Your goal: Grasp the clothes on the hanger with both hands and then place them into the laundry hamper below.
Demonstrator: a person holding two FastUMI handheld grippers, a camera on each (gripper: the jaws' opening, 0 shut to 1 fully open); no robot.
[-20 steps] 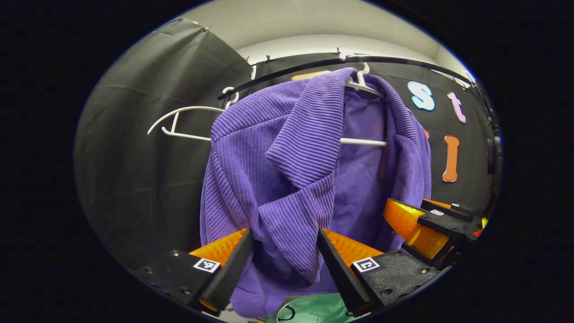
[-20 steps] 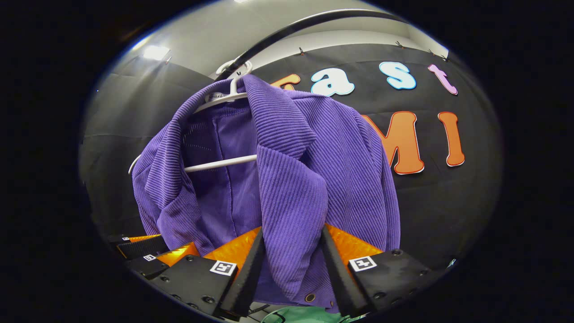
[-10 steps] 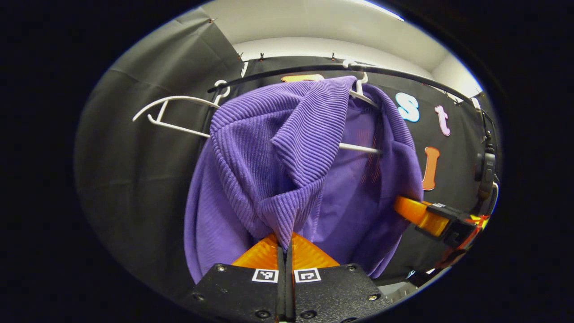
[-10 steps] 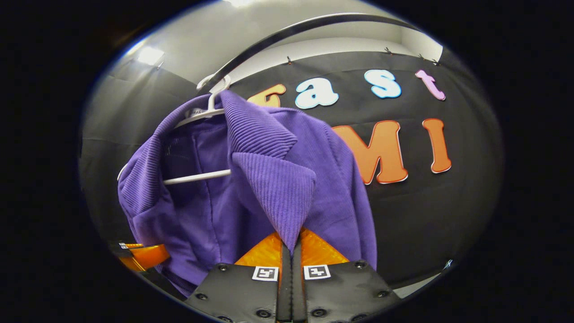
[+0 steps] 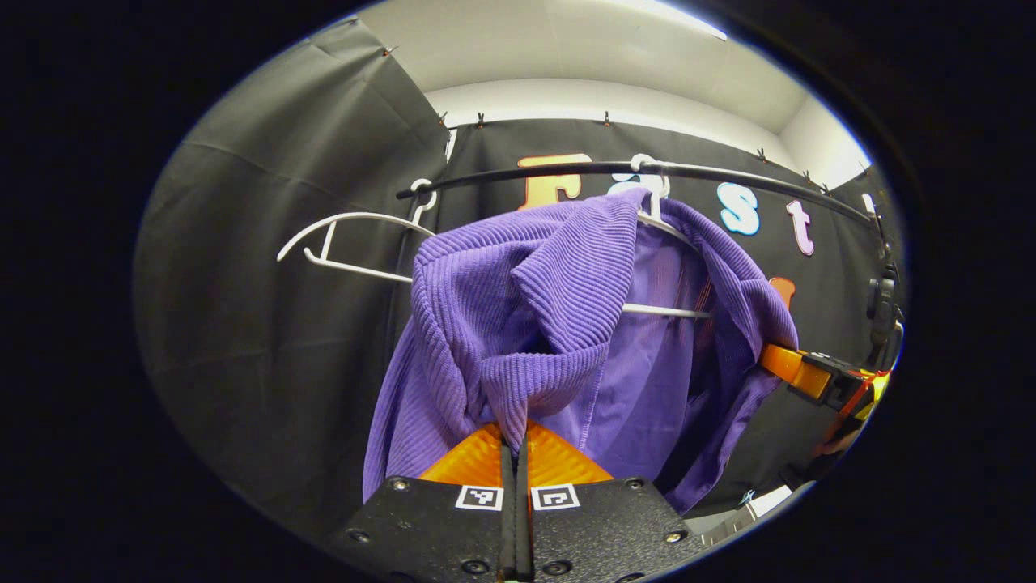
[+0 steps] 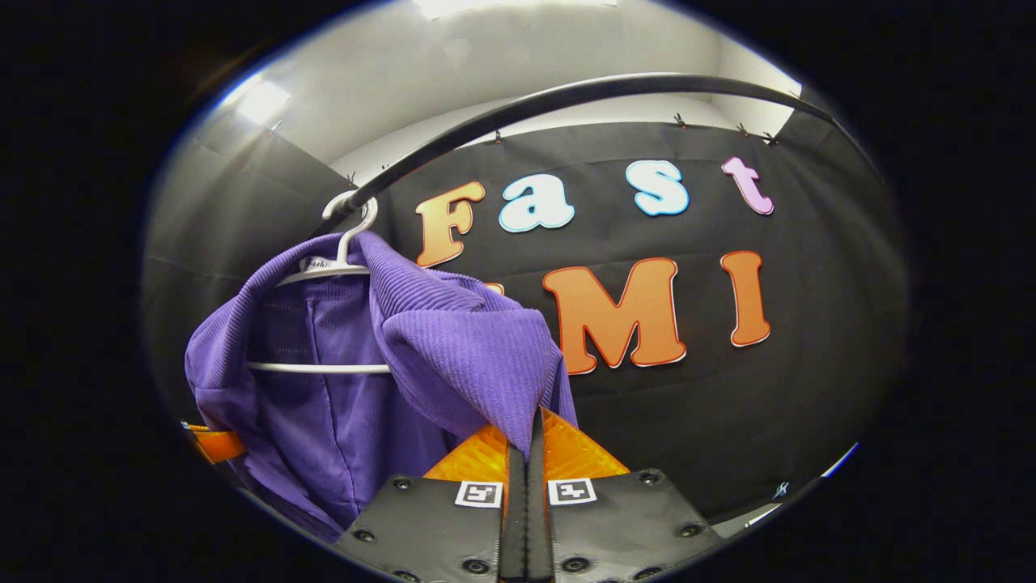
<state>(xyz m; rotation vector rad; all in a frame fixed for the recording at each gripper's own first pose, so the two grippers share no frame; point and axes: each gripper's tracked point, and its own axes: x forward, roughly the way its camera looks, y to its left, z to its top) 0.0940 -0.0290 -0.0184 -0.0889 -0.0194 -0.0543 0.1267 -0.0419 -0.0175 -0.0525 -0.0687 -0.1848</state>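
The purple ribbed jacket [image 5: 518,324] hangs mid-frame on a white hanger [image 5: 660,310] hooked over the black rail [image 5: 728,174], so a hard pull could drag the hanger along or snag the collar. The left gripper [image 5: 515,441] is clamped on one front edge at the bottom centre; the right gripper [image 6: 528,441] pinches the other. An empty hanger [image 5: 340,243] sits upper left.

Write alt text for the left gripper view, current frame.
The left gripper is shut on the front edge of a purple ribbed jacket hanging from a white hanger on a black rail. An empty white hanger hangs to the left; the right gripper meets the jacket's far side.
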